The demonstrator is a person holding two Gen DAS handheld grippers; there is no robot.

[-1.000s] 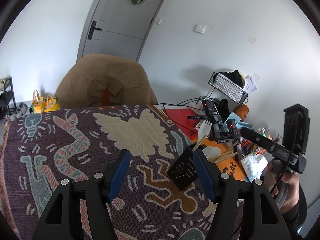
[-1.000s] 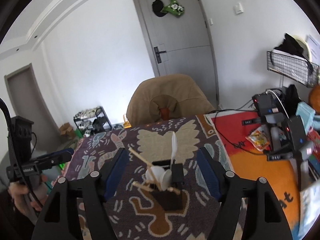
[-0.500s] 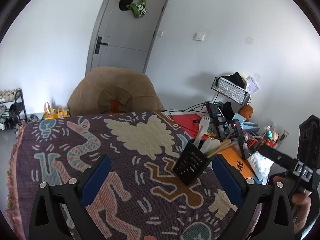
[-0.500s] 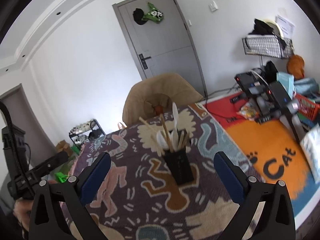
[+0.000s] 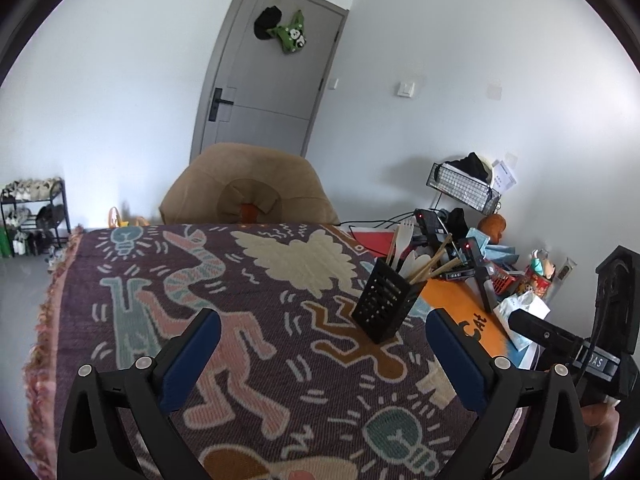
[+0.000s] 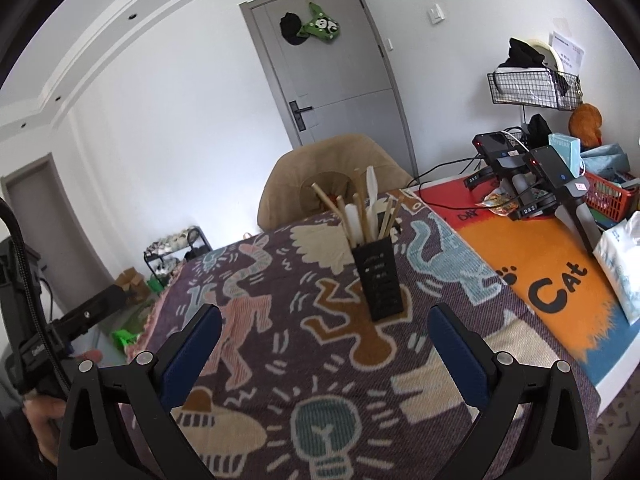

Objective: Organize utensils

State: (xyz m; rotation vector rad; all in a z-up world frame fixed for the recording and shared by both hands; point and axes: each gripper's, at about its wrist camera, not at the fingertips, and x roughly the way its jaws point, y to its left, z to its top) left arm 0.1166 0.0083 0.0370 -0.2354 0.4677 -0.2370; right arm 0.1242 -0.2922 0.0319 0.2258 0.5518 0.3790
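Note:
A black perforated utensil holder (image 5: 387,302) (image 6: 380,280) stands upright on the patterned purple cloth (image 5: 248,280) (image 6: 288,304). Wooden chopsticks (image 5: 430,266) (image 6: 334,210), a white fork (image 5: 405,236) and white spoons (image 6: 356,220) stick out of its top. My left gripper (image 5: 320,346) is open with blue pads, empty, well short of the holder. My right gripper (image 6: 324,338) is open too, with nothing between its fingers; the holder stands beyond it. Each view shows the other gripper at its edge, held by a hand.
A tan chair (image 5: 248,190) (image 6: 340,176) stands behind the table. To the right, an orange cat mat (image 6: 540,276) carries spare grippers (image 6: 532,176), a red basket (image 6: 608,194), a tissue pack (image 6: 622,264) and a wire rack (image 6: 532,88). A shoe rack (image 5: 34,216) stands far left.
Both grippers opened wide and drew back from the holder, which had stood between their pads. It now stands free and upright on the cloth, farther from both cameras.

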